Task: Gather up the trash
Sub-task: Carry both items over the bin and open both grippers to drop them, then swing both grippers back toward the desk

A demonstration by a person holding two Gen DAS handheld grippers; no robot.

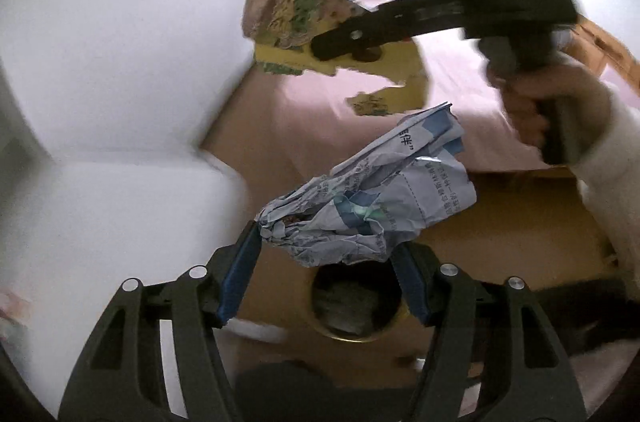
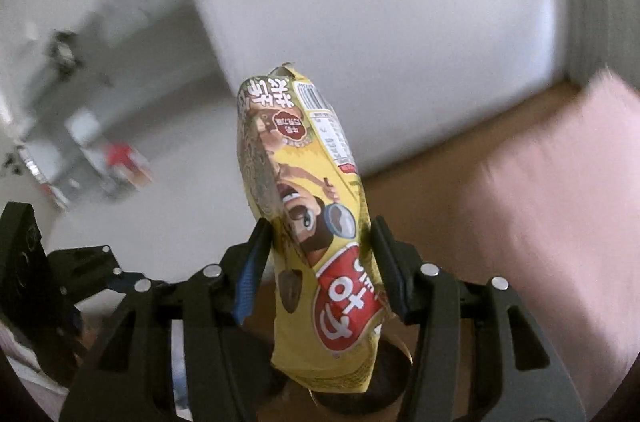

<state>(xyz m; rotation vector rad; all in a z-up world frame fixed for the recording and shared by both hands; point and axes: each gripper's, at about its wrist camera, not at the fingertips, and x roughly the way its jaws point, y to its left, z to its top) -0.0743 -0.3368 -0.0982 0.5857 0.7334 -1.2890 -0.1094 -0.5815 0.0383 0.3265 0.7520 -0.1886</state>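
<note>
- Between the blue pads of the left tongs [image 1: 326, 254] sits a crumpled blue-and-white paper wrapper [image 1: 376, 206], pinched at its lower end and held in the air.
- Directly below it on the wooden floor [image 1: 500, 222] stands a round dark trash bin [image 1: 356, 302] with some rubbish already inside.
- Further off, the right tongs [image 2: 320, 246] are clamped on a yellow snack bag [image 2: 308, 214], which stands upright between the pads, above the bin's rim.
- A hand [image 1: 536, 102] in a white sleeve grips the right handle.
- A pink bed [image 1: 460, 78] lies behind.
</note>
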